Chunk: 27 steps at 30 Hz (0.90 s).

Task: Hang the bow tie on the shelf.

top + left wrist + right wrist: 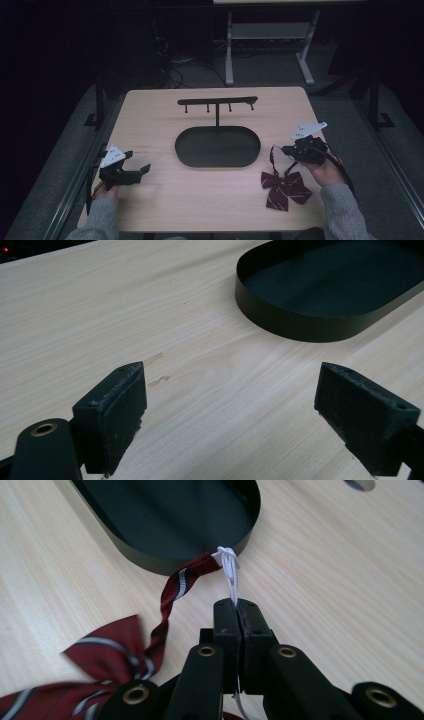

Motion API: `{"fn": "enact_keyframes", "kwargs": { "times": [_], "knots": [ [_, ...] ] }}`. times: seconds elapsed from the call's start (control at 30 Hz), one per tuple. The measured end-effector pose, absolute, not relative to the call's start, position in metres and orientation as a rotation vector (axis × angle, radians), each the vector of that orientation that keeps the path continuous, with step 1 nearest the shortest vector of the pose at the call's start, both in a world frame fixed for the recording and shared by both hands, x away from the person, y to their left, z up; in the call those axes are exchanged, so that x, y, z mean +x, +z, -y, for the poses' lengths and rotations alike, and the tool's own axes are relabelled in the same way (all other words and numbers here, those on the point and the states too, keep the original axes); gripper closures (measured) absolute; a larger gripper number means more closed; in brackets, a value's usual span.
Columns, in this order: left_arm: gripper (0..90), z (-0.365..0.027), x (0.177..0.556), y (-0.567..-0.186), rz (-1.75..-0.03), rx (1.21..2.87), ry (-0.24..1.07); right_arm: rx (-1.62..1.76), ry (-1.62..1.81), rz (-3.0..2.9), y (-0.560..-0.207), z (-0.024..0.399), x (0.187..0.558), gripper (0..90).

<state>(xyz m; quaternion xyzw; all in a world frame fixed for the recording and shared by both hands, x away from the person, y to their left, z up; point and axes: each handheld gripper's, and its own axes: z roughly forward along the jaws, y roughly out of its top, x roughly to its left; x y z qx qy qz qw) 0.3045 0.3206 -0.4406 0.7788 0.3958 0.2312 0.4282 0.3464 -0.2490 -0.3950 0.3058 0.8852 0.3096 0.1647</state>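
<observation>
A dark red striped bow tie (282, 186) lies on the table near the front right; its bow (100, 655) rests on the wood. A red strap (177, 582) rises from the bow and ends in a white elastic loop (231, 572). My right gripper (278, 149) is shut on that white elastic, jaws pressed together (235, 605), a little above the table. My left gripper (145, 169) sits at the front left, open, with bare wood between its pads (120, 405). A black oval tray (218, 146) with a hook rack (218, 102) stands mid-table.
The tray's wall (300, 322) lies ahead and right of the left gripper. The tray's rim (165, 562) is just beyond the strap in the right gripper view. A grey table frame (270, 35) stands on the floor behind the table.
</observation>
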Motion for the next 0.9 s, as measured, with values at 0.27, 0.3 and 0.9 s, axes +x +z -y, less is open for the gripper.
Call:
{"fn": "enact_keyframes", "kwargs": {
  "times": [0.27, 0.3, 0.9],
  "knots": [
    [13.0, -0.320, 0.304, -0.441, -0.990, 1.948, 0.577, 0.832, 0.908, -2.489, -0.376, 0.248, 0.335, 87.9],
    [13.0, -0.320, 0.304, -0.441, -0.989, 1.948, 0.576, 0.827, 0.909, -2.487, -0.374, 0.248, 0.334, 87.9],
    [13.0, -0.320, 0.304, -0.441, -0.981, 1.955, 0.579, 0.772, 0.950, -2.438, -0.345, 0.245, 0.321, 88.0]
  ]
}}
